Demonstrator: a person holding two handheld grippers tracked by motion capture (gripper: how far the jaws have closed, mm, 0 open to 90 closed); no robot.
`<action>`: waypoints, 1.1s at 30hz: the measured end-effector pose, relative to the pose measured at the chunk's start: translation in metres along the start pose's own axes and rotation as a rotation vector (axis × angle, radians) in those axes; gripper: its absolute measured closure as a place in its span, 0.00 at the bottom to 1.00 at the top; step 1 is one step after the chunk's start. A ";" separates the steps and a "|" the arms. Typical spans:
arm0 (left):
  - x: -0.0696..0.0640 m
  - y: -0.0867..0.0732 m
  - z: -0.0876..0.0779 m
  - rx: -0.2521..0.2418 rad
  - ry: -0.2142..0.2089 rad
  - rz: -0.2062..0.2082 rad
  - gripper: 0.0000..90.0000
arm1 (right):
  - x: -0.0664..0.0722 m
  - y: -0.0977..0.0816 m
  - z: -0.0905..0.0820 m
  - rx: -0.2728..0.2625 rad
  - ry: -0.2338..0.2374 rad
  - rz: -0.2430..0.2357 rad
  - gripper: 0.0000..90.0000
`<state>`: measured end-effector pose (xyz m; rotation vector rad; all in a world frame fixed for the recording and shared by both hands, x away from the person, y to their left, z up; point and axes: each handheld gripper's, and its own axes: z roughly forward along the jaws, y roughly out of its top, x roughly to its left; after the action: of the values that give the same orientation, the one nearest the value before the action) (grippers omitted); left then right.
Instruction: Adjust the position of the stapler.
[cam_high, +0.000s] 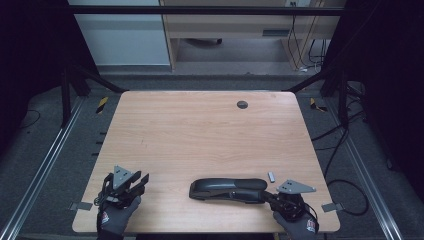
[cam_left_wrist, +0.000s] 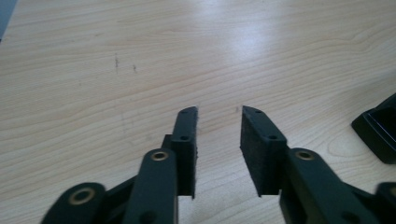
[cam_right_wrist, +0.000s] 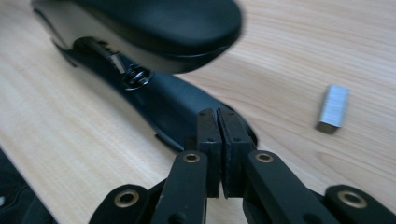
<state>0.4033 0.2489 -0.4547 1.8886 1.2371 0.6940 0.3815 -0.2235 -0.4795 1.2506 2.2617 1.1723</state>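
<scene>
Two grippers work at the near edge of the table (cam_high: 200, 125). Our right gripper (cam_right_wrist: 218, 112) has its jaws pressed together with nothing between them; the tips sit on, or just over, the rear end of the stapler's black base, and we cannot tell whether they press on it. The stapler (cam_high: 228, 190) lies lengthwise straight ahead of those tips, its top arm lifted clear of the base, so the spring and staple channel show in the right gripper view. We judge it opened for loading and not yet loaded: the strip of staples (cam_right_wrist: 333, 106) lies loose on the wood, just to the right of the right gripper and apart from the stapler.

Our left gripper (cam_left_wrist: 218, 122) has its jaws parted to a moderate gap, empty, over bare wood; the stapler's front end (cam_left_wrist: 379, 131) is well off to its right.

Left to do: pick up the strip, seat it, close the arm. Nothing blocks the way. Farther out, a dark round grommet (cam_high: 242, 104) sits near the far edge.
</scene>
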 end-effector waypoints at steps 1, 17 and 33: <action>-0.001 0.001 0.000 0.001 -0.002 0.004 0.69 | -0.001 0.000 -0.001 0.000 -0.004 0.012 0.98; -0.004 0.001 0.002 0.004 -0.028 0.016 0.61 | 0.006 -0.004 0.006 0.072 0.036 -0.015 1.00; -0.004 0.001 0.002 -0.001 -0.023 0.016 0.59 | 0.008 -0.005 0.015 0.120 0.049 -0.025 1.00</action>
<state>0.4034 0.2440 -0.4550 1.9030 1.2081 0.6789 0.3831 -0.2110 -0.4914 1.2455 2.4084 1.0837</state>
